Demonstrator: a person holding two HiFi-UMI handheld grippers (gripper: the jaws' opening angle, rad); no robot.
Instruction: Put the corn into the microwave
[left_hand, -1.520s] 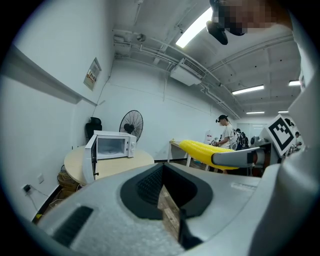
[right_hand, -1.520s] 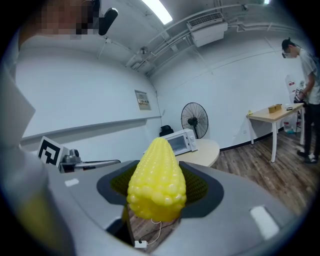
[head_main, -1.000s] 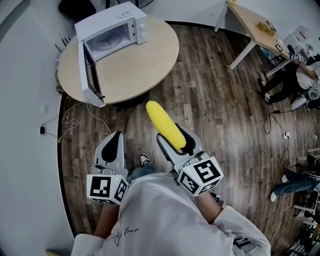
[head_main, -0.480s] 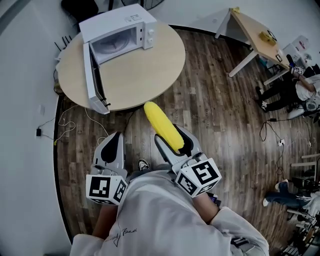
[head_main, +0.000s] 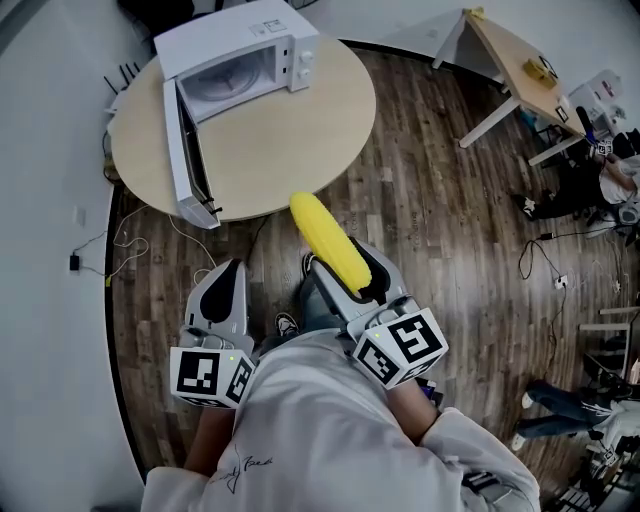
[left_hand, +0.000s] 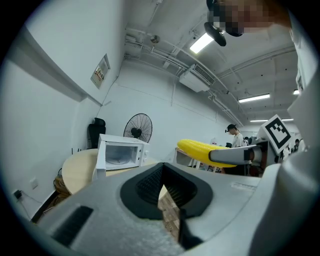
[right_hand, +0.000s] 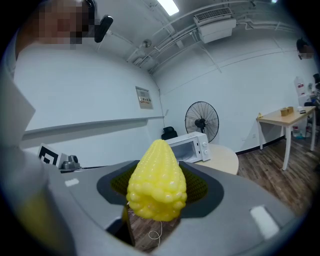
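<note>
Well, the right tongs clamp the corn cob at mid-frame, tip aimed toward the open microwave on the round counter upper left; the left tongs are closed, empty.

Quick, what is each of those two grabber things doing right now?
left gripper: jaws closed, nothing in them.
right gripper: jaws closed on the corn.

Head view looks steeply down from overhead; both gripper views look nearly level along their own jaws from close behind; all share the microwave on the round table.
</note>
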